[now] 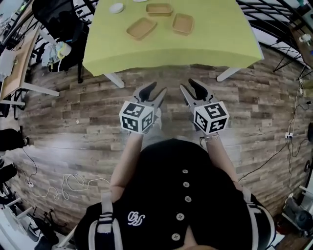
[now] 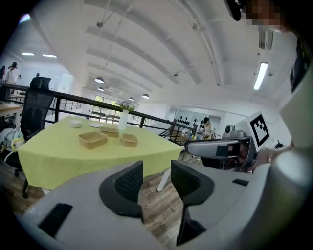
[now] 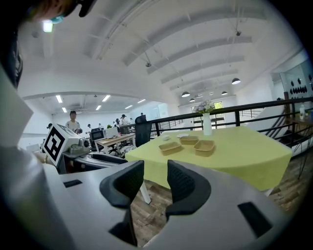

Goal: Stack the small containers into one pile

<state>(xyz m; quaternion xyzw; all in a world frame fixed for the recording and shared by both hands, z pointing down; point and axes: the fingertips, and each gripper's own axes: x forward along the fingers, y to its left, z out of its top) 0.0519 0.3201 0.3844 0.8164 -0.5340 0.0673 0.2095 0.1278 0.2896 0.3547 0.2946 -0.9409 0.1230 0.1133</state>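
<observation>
We hold the left gripper (image 1: 155, 91) and right gripper (image 1: 189, 86) wide and empty mid-frame, while three small containers (image 1: 142, 28) lie apart on the yellow table (image 1: 210, 44) at the top, none stacked yet.

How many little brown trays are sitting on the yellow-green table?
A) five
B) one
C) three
C: the head view shows the left shallow tan rectangular container, the far tan container and the right tan container, all lying apart on the yellow-green cloth-covered table.
</observation>
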